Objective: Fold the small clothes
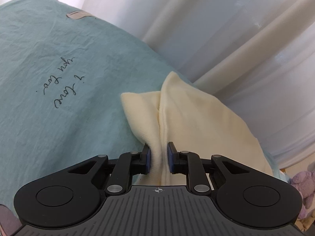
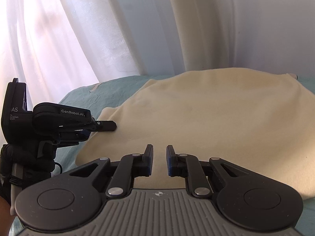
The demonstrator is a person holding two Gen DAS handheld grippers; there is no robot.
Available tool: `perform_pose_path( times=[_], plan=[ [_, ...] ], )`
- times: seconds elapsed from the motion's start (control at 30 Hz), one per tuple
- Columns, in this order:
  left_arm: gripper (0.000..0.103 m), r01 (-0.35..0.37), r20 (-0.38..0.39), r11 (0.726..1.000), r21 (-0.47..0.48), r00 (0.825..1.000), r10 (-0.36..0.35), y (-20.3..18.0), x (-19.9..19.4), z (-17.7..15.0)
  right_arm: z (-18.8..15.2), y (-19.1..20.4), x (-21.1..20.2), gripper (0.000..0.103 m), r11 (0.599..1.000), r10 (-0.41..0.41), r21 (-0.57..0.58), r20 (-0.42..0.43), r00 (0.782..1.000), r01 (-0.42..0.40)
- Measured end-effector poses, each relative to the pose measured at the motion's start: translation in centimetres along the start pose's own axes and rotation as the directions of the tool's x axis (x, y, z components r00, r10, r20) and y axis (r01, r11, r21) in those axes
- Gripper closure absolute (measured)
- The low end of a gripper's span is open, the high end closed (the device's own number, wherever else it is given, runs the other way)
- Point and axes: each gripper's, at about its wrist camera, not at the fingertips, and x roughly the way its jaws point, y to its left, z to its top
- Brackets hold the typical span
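Note:
A cream fleece garment [image 2: 206, 118] lies spread on a teal bedsheet [image 1: 59, 59]. In the left wrist view my left gripper [image 1: 159, 157] is shut on a bunched fold of the cream garment [image 1: 187, 122], which runs up between the blue pads. The left gripper also shows in the right wrist view [image 2: 107, 126], at the garment's left edge. My right gripper [image 2: 159, 159] hovers just over the near part of the garment, its jaws a narrow gap apart with nothing between them.
White curtains [image 2: 137, 29] hang behind the bed. The sheet carries black handwriting [image 1: 61, 82]. A purple plush toy [image 1: 304, 186] sits off the bed at the right edge of the left wrist view.

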Motion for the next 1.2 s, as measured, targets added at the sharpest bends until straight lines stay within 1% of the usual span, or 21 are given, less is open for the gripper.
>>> perform_pose_path(
  times=[0.17, 0.27, 0.47, 0.57, 0.63, 0.77, 0.8, 0.87, 0.93, 1.03, 1.1, 1.13, 1.17, 1.2],
  plan=[
    [0.081, 0.000, -0.006, 1.000, -0.002, 1.000, 0.000, 0.2, 0.4, 0.1, -0.5, 0.3, 1.8, 0.090, 0.999, -0.029, -0.027, -0.047, 0.998, 0.028],
    [0.079, 0.013, -0.011, 1.000, -0.011, 1.000, -0.013, 0.4, 0.5, 0.2, -0.9, 0.3, 2.0, 0.090, 0.999, -0.026, -0.039, -0.040, 0.999, 0.025],
    [0.072, 0.043, -0.018, 0.997, -0.068, 0.999, -0.044, 0.9, 0.9, 0.5, -1.3, 0.2, 1.4, 0.090, 0.999, -0.018, -0.050, -0.044, 0.999, 0.015],
    [0.067, 0.046, -0.016, 0.995, -0.084, 0.999, -0.047, 0.8, 0.9, 0.5, -1.4, 0.3, 1.5, 0.090, 0.998, -0.016, -0.056, -0.042, 0.999, 0.014],
    [0.064, 0.046, -0.007, 0.994, -0.099, 0.999, -0.047, 0.8, 0.8, 0.4, -1.4, 0.5, 1.5, 0.090, 0.998, -0.020, -0.067, -0.043, 0.999, 0.017],
    [0.053, 0.052, 0.018, 0.989, -0.137, 0.999, -0.050, 0.6, 0.8, 0.1, -1.2, 0.6, 1.6, 0.090, 0.997, -0.022, -0.080, -0.050, 0.998, 0.018],
    [0.052, 0.048, 0.023, 0.989, -0.139, 0.999, -0.045, 0.5, 0.8, 0.1, -1.2, 0.5, 1.6, 0.090, 0.997, -0.021, -0.081, -0.052, 0.998, 0.017],
    [0.053, 0.029, 0.028, 0.991, -0.134, 0.999, -0.025, 0.1, 0.8, 0.0, -1.1, 0.6, 1.6, 0.090, 0.996, -0.021, -0.082, -0.053, 0.998, 0.016],
    [0.053, -0.005, 0.033, 0.993, -0.118, 0.999, 0.009, -0.5, 0.8, 0.0, -1.1, 0.5, 1.6, 0.090, 0.997, -0.018, -0.080, -0.053, 0.998, 0.014],
    [0.062, -0.077, 0.044, 0.994, -0.077, 0.996, 0.081, -1.5, 0.9, 0.1, -1.0, 0.6, 1.8, 0.090, 0.997, -0.020, -0.082, -0.059, 0.998, 0.015],
    [0.069, -0.116, 0.052, 0.992, -0.053, 0.992, 0.119, -2.0, 1.0, 0.0, -1.0, 0.7, 1.9, 0.090, 0.996, -0.026, -0.091, -0.061, 0.998, 0.020],
    [0.071, -0.126, 0.054, 0.991, -0.048, 0.990, 0.129, -2.0, 1.0, 0.0, -0.9, 0.8, 1.9, 0.090, 0.995, -0.028, -0.094, -0.062, 0.998, 0.022],
    [0.077, -0.131, 0.057, 0.990, -0.050, 0.989, 0.134, -1.9, 0.9, -0.1, -0.9, 0.9, 1.9, 0.090, 0.995, -0.031, -0.097, -0.063, 0.998, 0.025],
    [0.079, -0.123, 0.061, 0.991, -0.054, 0.990, 0.126, -1.7, 0.8, -0.1, -0.9, 0.9, 2.0, 0.090, 0.995, -0.034, -0.101, -0.064, 0.997, 0.027]
  ],
)
